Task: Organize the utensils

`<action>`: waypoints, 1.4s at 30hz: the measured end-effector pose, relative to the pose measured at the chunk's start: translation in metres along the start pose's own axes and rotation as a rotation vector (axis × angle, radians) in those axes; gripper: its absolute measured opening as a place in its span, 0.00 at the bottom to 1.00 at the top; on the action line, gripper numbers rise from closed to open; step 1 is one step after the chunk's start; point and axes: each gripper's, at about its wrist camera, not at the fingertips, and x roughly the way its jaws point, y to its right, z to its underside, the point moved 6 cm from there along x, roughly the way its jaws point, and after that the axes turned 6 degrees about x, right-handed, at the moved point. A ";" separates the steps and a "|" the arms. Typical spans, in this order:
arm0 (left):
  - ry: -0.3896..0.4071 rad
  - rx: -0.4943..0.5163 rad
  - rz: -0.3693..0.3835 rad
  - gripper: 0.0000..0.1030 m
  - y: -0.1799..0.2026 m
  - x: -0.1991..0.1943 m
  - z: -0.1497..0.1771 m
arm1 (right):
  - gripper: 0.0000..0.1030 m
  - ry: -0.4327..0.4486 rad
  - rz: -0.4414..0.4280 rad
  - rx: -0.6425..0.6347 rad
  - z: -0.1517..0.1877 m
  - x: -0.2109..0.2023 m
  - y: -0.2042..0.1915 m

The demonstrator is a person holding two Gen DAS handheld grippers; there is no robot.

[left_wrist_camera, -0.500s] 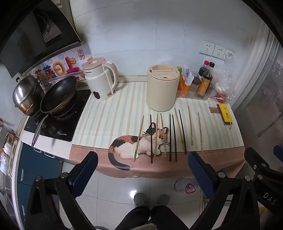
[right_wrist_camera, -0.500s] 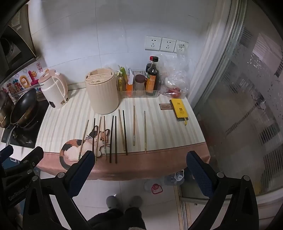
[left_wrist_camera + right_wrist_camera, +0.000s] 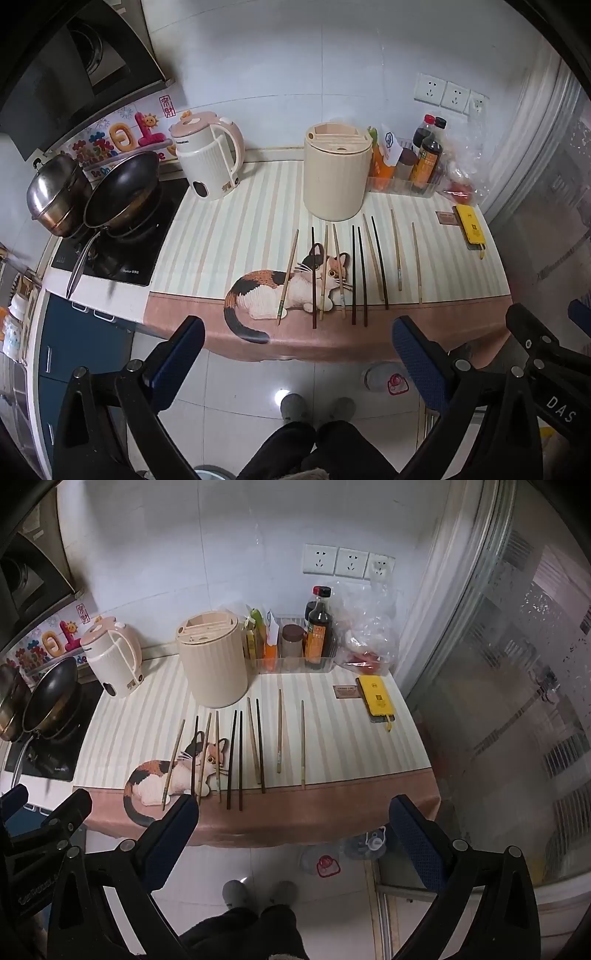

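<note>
Several chopsticks (image 3: 354, 273) (image 3: 236, 757), some dark and some pale bamboo, lie side by side on the striped cat-print counter mat (image 3: 229, 236) (image 3: 147, 716). A cream cylindrical utensil holder (image 3: 337, 170) (image 3: 212, 662) stands upright just behind them. My left gripper (image 3: 297, 354) is open and empty, held in front of the counter edge above the floor. My right gripper (image 3: 293, 834) is also open and empty, level with the counter's front edge, well short of the chopsticks.
A pink-and-white kettle (image 3: 208, 158) stands left of the holder. A black pan (image 3: 120, 188) and steel pot (image 3: 55, 192) sit on the stove at left. Sauce bottles in a clear tray (image 3: 317, 631), a plastic bag, and a yellow phone (image 3: 376, 698) are at right. A glass door is at far right.
Both grippers have stayed almost still; the views shift only slightly. Nothing on the counter has moved.
</note>
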 end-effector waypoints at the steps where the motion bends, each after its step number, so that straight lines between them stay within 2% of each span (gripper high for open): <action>1: 0.000 0.000 -0.002 1.00 0.000 0.000 -0.001 | 1.00 -0.001 -0.002 0.000 0.000 0.000 0.000; 42: 0.032 -0.026 -0.016 1.00 -0.012 -0.014 0.000 | 1.00 0.028 -0.017 -0.005 -0.002 -0.013 -0.004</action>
